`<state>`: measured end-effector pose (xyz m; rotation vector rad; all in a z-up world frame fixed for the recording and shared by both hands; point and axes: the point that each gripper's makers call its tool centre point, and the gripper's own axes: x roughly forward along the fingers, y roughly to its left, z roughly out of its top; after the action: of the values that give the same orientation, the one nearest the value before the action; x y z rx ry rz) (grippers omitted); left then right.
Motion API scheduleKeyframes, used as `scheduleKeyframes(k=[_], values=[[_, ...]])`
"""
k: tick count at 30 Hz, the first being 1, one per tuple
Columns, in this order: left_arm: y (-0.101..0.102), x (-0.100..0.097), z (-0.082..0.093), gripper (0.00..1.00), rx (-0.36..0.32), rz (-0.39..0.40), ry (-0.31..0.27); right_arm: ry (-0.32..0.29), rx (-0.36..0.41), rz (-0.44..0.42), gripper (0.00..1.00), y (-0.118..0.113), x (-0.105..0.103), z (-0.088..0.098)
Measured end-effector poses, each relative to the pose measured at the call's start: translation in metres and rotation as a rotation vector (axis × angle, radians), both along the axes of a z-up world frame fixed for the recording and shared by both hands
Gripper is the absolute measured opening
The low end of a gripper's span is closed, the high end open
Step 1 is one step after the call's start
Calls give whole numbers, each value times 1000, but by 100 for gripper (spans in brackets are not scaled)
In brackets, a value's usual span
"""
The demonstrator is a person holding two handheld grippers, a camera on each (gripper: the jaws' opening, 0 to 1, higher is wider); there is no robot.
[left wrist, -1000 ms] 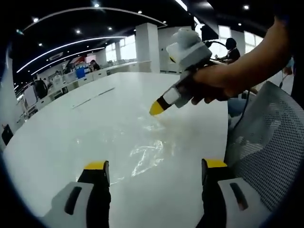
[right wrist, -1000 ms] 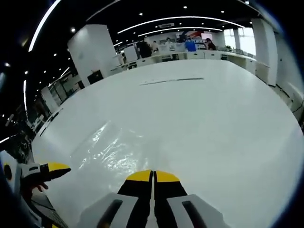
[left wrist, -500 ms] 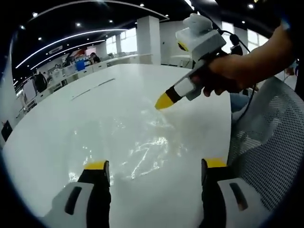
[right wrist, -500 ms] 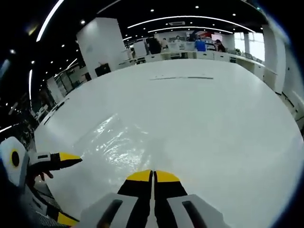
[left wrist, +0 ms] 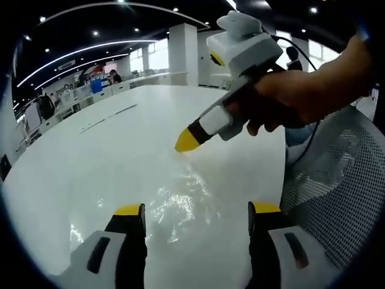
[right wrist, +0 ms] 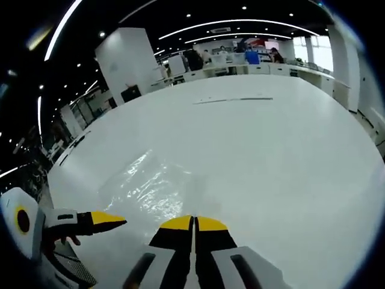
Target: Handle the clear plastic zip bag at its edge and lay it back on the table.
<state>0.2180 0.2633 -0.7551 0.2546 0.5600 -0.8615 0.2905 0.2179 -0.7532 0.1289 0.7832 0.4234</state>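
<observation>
Right now the clear zip bag (right wrist: 153,183) lies flat on the white counter (right wrist: 283,138), crinkled and glinting. Judging from the right gripper view, its long axis runs away from the right hand-held gripper (right wrist: 194,224) toward upper left. That gripper is nearer: jaws pressed together w/ tips at the bag's near edge; can't tell if film is pinched between them. In the left gripper view the bag (left wrist: 180,205) sits just ahead of the left hand-held gripper (left wrist: 197,209), jaws wide, nothing held, w/ the right hand-held gripper (left wrist: 186,139) above the bag's far side. Mesh chair back (left wrist: 337,174) is beside the counter, away from the bag. Likely next: settle the edge flat.
</observation>
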Motion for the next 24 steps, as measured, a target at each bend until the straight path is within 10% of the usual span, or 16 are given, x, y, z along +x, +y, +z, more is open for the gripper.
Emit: scheduleKeyframes(k=[24], values=[[-18,15,-5,43,23,36,-8,3,54,27,0,20,-13,14]])
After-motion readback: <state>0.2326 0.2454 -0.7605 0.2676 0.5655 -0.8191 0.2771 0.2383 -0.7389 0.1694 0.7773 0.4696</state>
